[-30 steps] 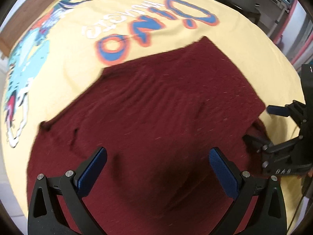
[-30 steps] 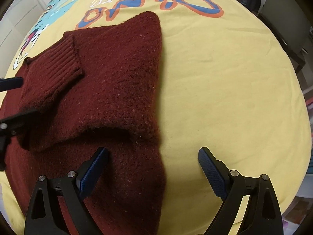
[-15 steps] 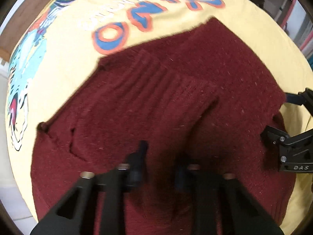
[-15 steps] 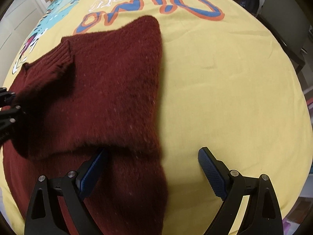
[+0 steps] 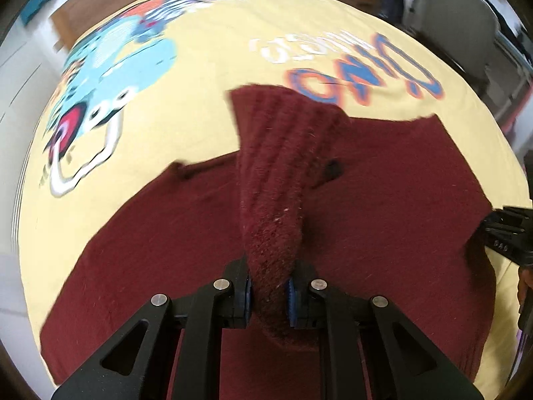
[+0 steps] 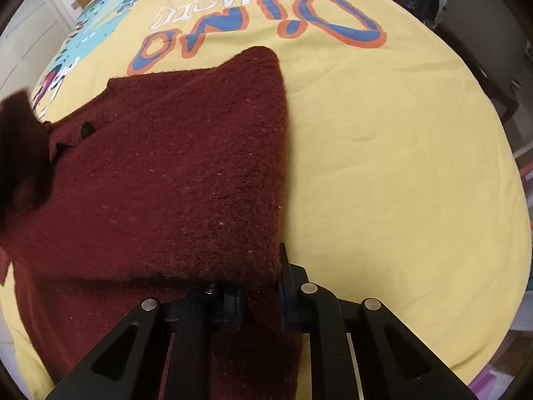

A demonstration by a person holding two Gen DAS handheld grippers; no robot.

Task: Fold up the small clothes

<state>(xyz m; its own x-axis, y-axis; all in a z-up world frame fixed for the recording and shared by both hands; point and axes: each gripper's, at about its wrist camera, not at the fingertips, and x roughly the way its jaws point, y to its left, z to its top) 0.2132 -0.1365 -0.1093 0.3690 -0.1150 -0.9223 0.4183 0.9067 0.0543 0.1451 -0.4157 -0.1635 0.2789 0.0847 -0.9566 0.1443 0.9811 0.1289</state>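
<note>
On a yellow sheet [image 6: 383, 153] printed with a cartoon dinosaur and large orange-and-blue lettering lies a small dark red knitted sweater [image 6: 173, 180], spread flat and already partly folded, its top layer doubled over the lower one. Both tools grip it.

From the left wrist camera, the left gripper [image 5: 269, 295] is closed tight on a ribbed band of the knit, probably a sleeve cuff [image 5: 276, 173], which rises off the sweater in a narrow ridge between the blue pads. That view is blurred, as if the tool is moving. A small dark button [image 5: 333, 169] shows on the cloth just beside the raised ribbing.

From the right wrist camera, the right gripper [image 6: 259, 303] is closed on the near corner of the folded top layer, at the sweater's right edge, with bare sheet beside it. The corner looks raised a little off the layer under it.

The step in hand appears to be a fold: both ends of the near edge are pinched and beginning to rise. Next, the two hands likely need to travel together, keeping the edge level and taut, carry it over the body of the sweater, lay it down square, and only then open.
</note>
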